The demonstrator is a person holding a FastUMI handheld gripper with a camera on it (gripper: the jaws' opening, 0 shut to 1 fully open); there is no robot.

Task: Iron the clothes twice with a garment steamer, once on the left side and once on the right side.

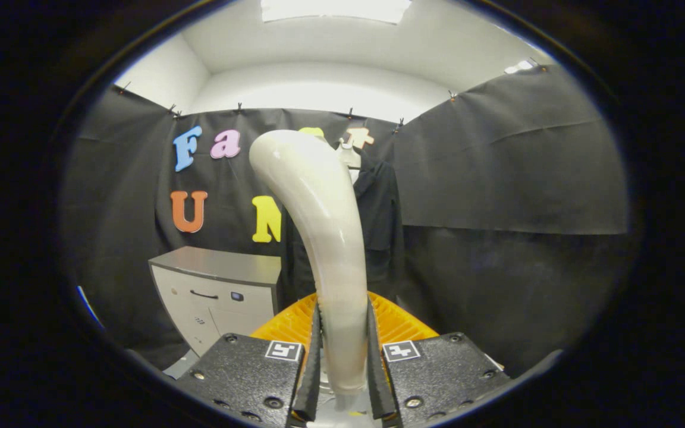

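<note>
Your tool (342, 356) is clamped on the garment steamer (319, 226): both fingers press against the lower part of its pale, smooth handle, one on each side, with no gap showing. From the fingers the handle rises straight up, then curves over to the left at its top, ending in a rounded tip in front of the booth's back wall. Just behind the fingers, at the foot of the handle, a ribbed orange part (399, 321) fans out to both sides. Beyond the steamer, slightly to its right, the dark garment (381, 220) hangs on a white hanger (349, 156) against the black cloth wall, well apart from the steamer's tip. To the left, beyond the fingers, stands a grey cabinet (217, 291) with a drawer handle on its front.
</note>
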